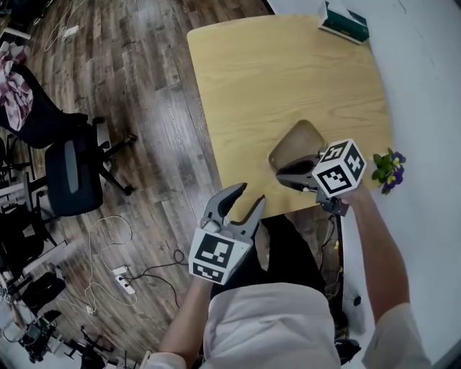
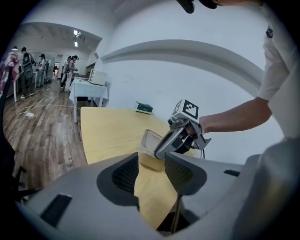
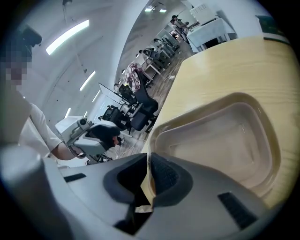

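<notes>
A clear plastic tray [image 1: 297,143] lies tilted at the near edge of the wooden table [image 1: 288,72]. My right gripper [image 1: 285,173] is shut on the tray's near rim; in the right gripper view the rim [image 3: 149,154] runs between the two pads and the tray [image 3: 225,136] spreads out ahead. My left gripper [image 1: 235,205] hangs open just off the table's front edge, left of the tray, with nothing between its fingers. The left gripper view looks past its open gripper [image 2: 151,171] at the tray [image 2: 149,142] and the right gripper [image 2: 160,151].
A green box [image 1: 344,21] sits at the table's far right corner. A small bunch of yellow and purple flowers [image 1: 387,169] is by the white wall at the right. Office chairs [image 1: 72,169] and a power strip with cables [image 1: 124,279] are on the wood floor to the left.
</notes>
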`<state>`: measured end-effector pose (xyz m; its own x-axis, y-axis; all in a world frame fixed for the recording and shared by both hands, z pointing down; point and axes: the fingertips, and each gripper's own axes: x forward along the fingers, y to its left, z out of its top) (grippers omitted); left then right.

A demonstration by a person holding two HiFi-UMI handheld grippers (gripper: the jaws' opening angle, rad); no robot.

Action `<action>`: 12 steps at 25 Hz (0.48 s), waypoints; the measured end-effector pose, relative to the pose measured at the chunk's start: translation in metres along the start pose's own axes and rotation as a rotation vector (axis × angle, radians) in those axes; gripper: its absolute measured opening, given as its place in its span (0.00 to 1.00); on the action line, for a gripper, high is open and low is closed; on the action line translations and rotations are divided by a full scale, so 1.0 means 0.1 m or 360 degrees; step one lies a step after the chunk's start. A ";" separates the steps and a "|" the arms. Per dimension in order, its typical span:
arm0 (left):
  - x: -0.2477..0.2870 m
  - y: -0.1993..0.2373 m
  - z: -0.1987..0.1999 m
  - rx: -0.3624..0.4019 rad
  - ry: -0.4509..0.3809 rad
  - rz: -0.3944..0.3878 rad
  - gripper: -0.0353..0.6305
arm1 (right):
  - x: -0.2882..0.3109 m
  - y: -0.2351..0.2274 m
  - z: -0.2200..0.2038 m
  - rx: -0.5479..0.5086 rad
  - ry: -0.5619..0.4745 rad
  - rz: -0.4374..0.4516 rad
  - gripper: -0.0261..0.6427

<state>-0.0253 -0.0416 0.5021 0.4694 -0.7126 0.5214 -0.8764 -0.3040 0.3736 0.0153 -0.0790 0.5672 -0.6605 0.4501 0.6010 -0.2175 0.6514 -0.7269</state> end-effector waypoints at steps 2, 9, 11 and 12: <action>0.06 0.01 -0.03 -0.0015 0.0005 0.0000 0.30 | -0.03 0.04 0.02 0.0015 -0.0038 0.0028 0.09; 0.25 0.05 -0.04 -0.0192 -0.0044 -0.0024 0.30 | -0.12 0.14 0.04 0.0018 -0.0110 0.0068 0.09; 0.30 0.06 -0.05 -0.0247 -0.0059 -0.0039 0.30 | -0.13 0.18 0.04 0.0014 -0.0122 0.0076 0.09; 0.32 0.06 -0.05 -0.0272 -0.0066 -0.0048 0.30 | -0.14 0.19 0.04 0.0012 -0.0128 0.0080 0.09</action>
<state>-0.0154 -0.0627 0.5251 0.4876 -0.7311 0.4773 -0.8291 -0.2164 0.5156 0.0176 -0.0748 0.5440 -0.7262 0.4312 0.5355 -0.1878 0.6248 -0.7579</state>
